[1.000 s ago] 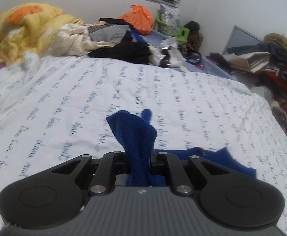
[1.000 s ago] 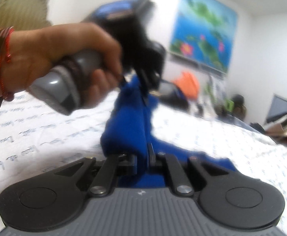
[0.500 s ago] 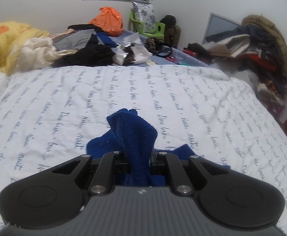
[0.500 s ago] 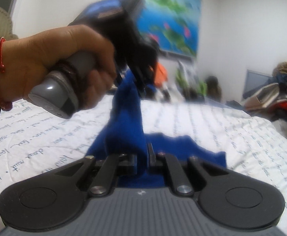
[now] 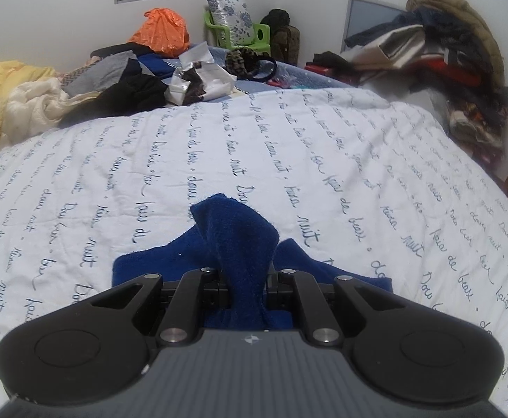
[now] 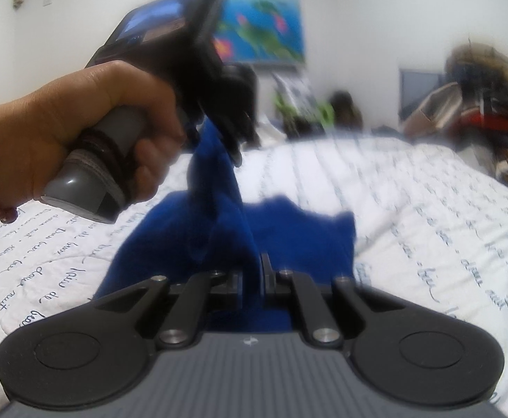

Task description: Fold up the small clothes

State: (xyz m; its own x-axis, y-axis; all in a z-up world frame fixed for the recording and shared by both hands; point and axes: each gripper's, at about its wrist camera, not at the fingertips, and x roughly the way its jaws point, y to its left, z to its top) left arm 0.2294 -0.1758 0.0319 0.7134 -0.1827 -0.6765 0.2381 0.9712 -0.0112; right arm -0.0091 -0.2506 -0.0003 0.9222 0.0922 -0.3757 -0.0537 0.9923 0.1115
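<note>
White walls close in a bedroom where a bed (image 5: 323, 160), under a white sheet printed with rows of blue script, fills both views. One blue cloth (image 5: 243, 244) is on it, the single garment being handled. Its lower part lies spread on the sheet, running side to side across the left wrist view, while a bunched fold rises from it and points away toward the far end of the bed.

Two claws grip it. Left claw (image 5: 245, 275) is pinched narrowly on a thick gather of the cloth. Right claw (image 6: 252, 275) is almost fully closed on a thinner edge. In the right wrist view the left hand (image 6: 79, 136) holds its claw (image 6: 234, 149) above the sheet, and the cloth hangs from it as a steep ridge down to the right claw, so that stretch runs up and away.

Beyond lie a heap of clothes (image 5: 114, 87) and one orange bag (image 5: 161, 31); another pile (image 5: 445, 59) leans against the right wall
</note>
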